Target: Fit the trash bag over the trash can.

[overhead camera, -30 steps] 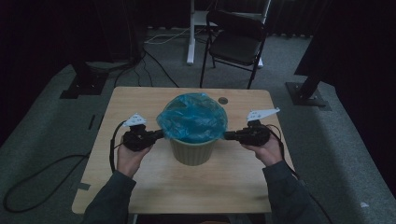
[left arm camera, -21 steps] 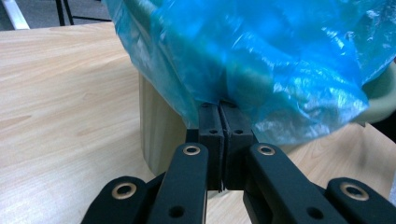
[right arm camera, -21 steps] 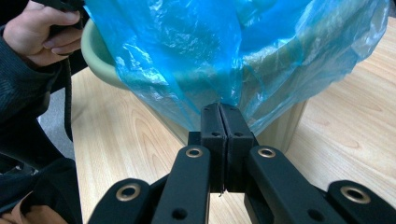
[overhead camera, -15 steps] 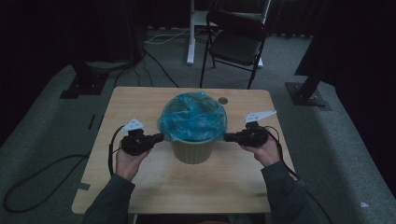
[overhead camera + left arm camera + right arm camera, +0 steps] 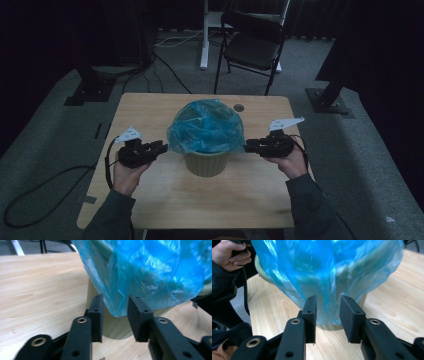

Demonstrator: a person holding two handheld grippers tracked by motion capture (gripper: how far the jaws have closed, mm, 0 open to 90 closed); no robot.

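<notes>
A pale green bin (image 5: 205, 162) stands mid-table, lined with a blue plastic bag (image 5: 207, 127) whose hem drapes over the rim. My left gripper (image 5: 162, 146) sits at the bin's left side and my right gripper (image 5: 248, 146) at its right. Both have just been opening. In the left gripper view the left gripper (image 5: 115, 315) is open, and the bag's hem (image 5: 117, 307) hangs loose between the jaws in front of the bin wall (image 5: 117, 328). In the right gripper view the right gripper (image 5: 327, 315) is open too, with the bag (image 5: 324, 277) hanging slack between the jaws.
The wooden table (image 5: 150, 110) has a small round hole (image 5: 239, 107) behind the bin. A black folding chair (image 5: 252, 45) stands beyond the far edge. Dark stand bases (image 5: 87, 92) (image 5: 330, 102) and cables lie on the grey floor. The person's other hand (image 5: 229, 255) appears past the bag.
Both grippers were shut on the bag's hem at the bin's sides and have now let it go. The left gripper has drawn a little to the left, away from the bin.
</notes>
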